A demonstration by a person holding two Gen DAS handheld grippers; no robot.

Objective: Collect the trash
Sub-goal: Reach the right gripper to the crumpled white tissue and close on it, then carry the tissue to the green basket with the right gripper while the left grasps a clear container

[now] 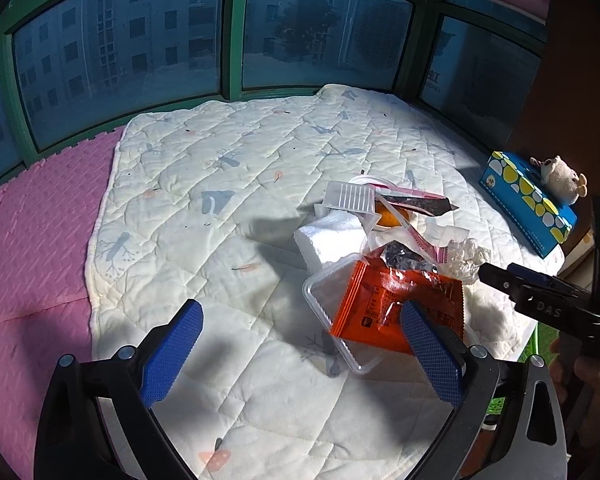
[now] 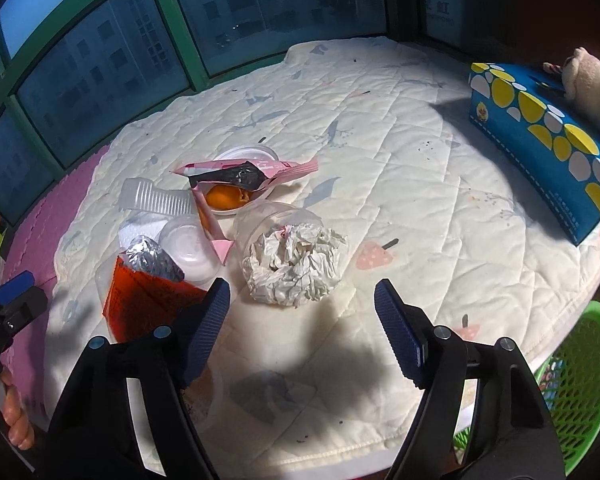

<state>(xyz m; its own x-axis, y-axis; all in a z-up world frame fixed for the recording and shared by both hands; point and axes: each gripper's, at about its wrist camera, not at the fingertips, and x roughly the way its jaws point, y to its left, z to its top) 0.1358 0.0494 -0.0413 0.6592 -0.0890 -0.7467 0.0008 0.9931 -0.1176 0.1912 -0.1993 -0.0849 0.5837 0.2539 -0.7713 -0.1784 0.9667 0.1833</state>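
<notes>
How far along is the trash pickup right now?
Nothing looks collected yet. The crumpled tissue, orange wrapper and pink wrapper all lie on the quilt. Both the right hand-held gripper and the left hand-held gripper are open and hold nothing. The green basket waits at the quilt's edge.

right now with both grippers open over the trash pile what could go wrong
1. The crumpled tissue is loose and light; the right gripper may pinch only a corner and shed bits.
2. The orange wrapper lies in a clear tray, so the left gripper could drag the tray and tip it.
3. The green basket sits off the quilt's edge, so dropped pieces could miss it.
</notes>
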